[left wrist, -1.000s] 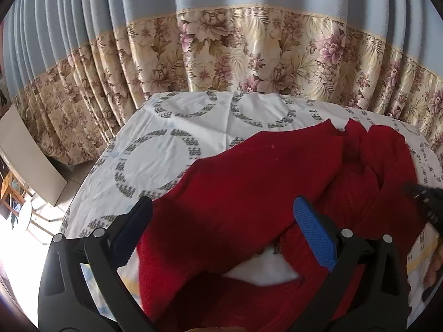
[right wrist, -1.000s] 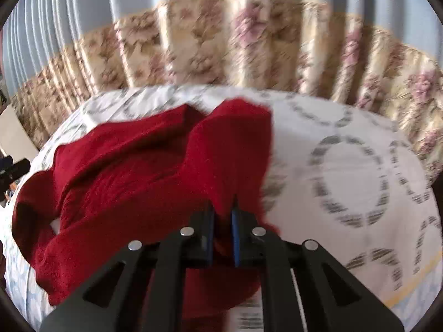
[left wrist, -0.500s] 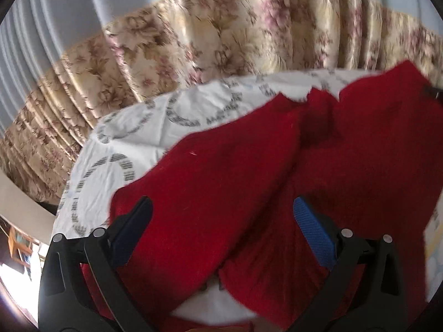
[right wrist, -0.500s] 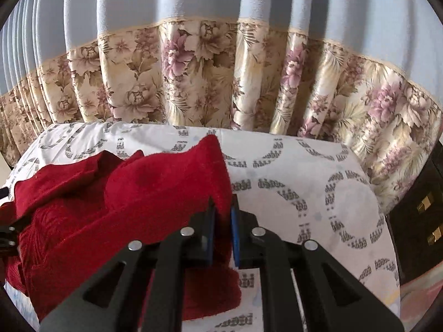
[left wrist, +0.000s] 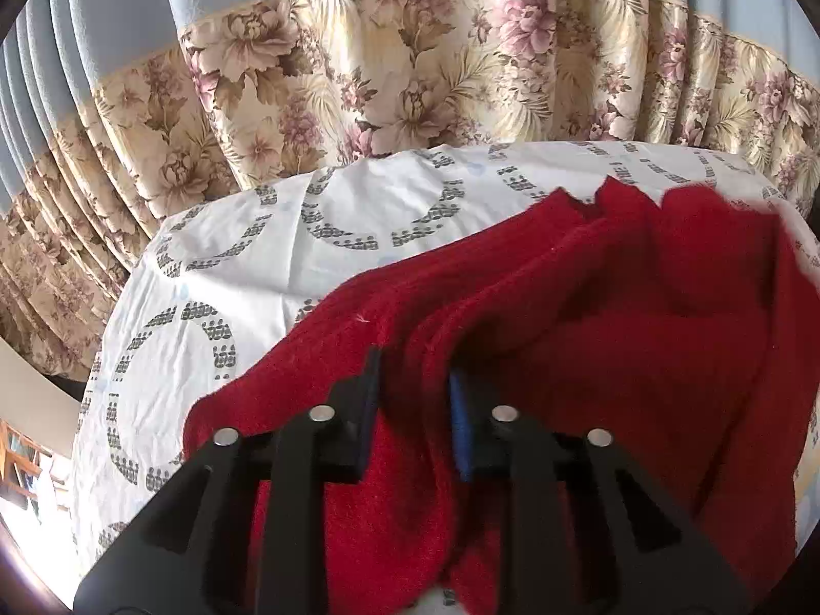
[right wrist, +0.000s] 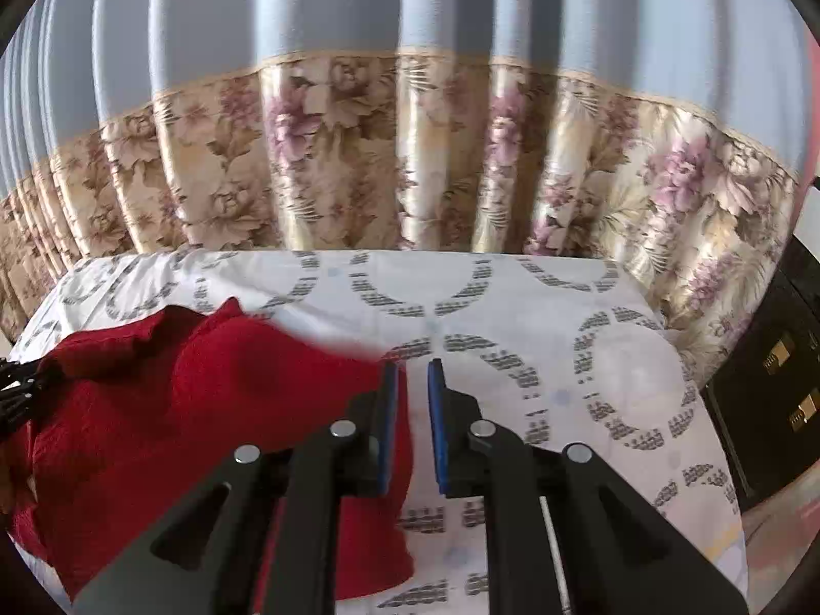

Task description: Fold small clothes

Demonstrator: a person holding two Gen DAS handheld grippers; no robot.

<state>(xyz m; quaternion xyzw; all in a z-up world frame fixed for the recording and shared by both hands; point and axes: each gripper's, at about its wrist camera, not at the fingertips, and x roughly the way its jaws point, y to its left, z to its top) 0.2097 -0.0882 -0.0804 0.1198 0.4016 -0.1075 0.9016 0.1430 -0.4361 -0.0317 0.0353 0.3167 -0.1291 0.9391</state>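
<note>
A red knitted garment (left wrist: 615, 359) lies bunched on the white sheet with grey ring prints (left wrist: 256, 266). My left gripper (left wrist: 412, 389) is low over its near left part. Its jaws are closing, and a raised ridge of red fabric is pinched between the pads. In the right wrist view the garment (right wrist: 179, 410) lies folded over to the left of my right gripper (right wrist: 410, 389). That gripper's jaws are opening by a narrow gap. Only the sheet (right wrist: 564, 359) shows between its pads, and the red edge hangs just beside the left finger. A black part of the left gripper (right wrist: 15, 389) shows at the far left.
A blue curtain with a floral lower band (right wrist: 410, 154) hangs right behind the bed's far edge. A dark cabinet with brass handles (right wrist: 769, 400) stands off the bed's right side. Bare sheet stretches to the right of the garment.
My left gripper dropped onto the garment and went from wide open to closed on a fold. My right gripper carried a red corner rightward, and the fabric is no longer between its pads.
</note>
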